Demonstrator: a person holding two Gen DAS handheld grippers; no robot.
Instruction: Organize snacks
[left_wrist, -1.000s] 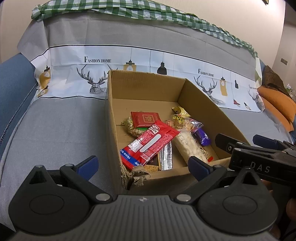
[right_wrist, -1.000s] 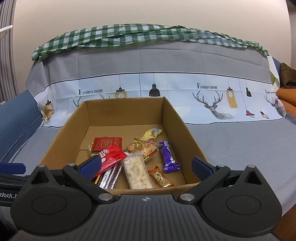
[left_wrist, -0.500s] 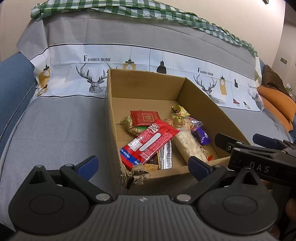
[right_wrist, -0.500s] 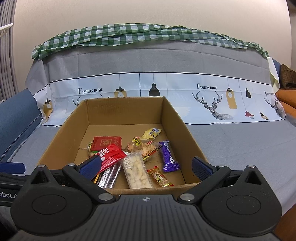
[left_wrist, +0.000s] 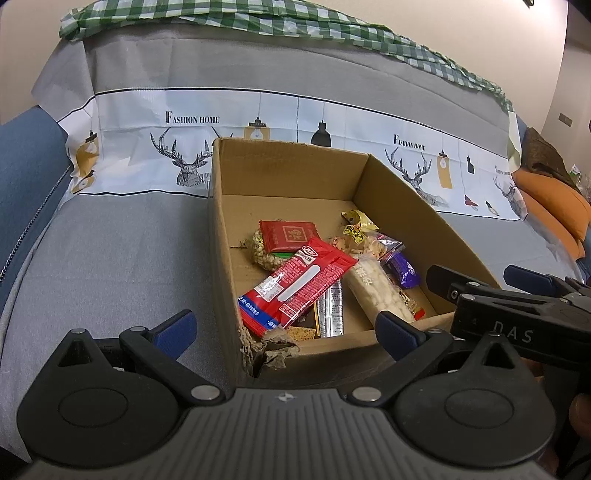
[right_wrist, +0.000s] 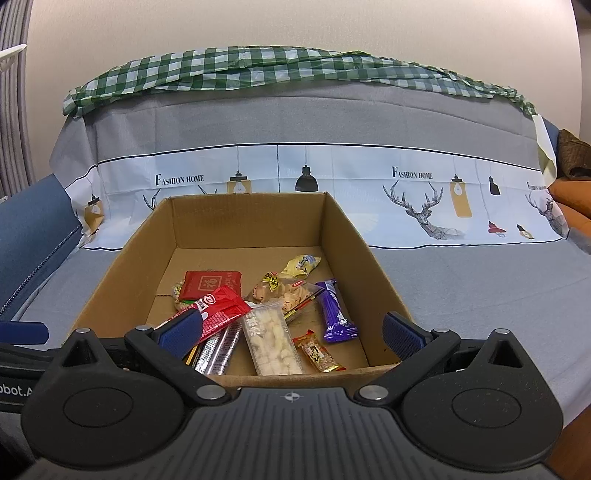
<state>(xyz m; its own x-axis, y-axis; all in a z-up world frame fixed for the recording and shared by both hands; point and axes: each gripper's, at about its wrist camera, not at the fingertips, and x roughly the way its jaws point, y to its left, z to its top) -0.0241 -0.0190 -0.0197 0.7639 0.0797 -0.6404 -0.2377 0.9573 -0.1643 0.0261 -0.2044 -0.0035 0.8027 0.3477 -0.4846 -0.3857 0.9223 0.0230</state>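
Sofa's clear and the snacks (right_wrist: 258, 317) all sit piled in the box (right_wrist: 343, 229), so it looks about done, both grippers (left_wrist: 284, 328) (right_wrist: 291, 328) hanging spread and empty at its near edge

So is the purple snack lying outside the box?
No, the purple snack lies on the floor of the cardboard box, near its right wall, beside the other wrappers.

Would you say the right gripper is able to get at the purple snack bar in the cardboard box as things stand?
Probably yes: the right gripper is open at the cardboard box's open top, and the purple snack bar lies uncovered near the right wall.
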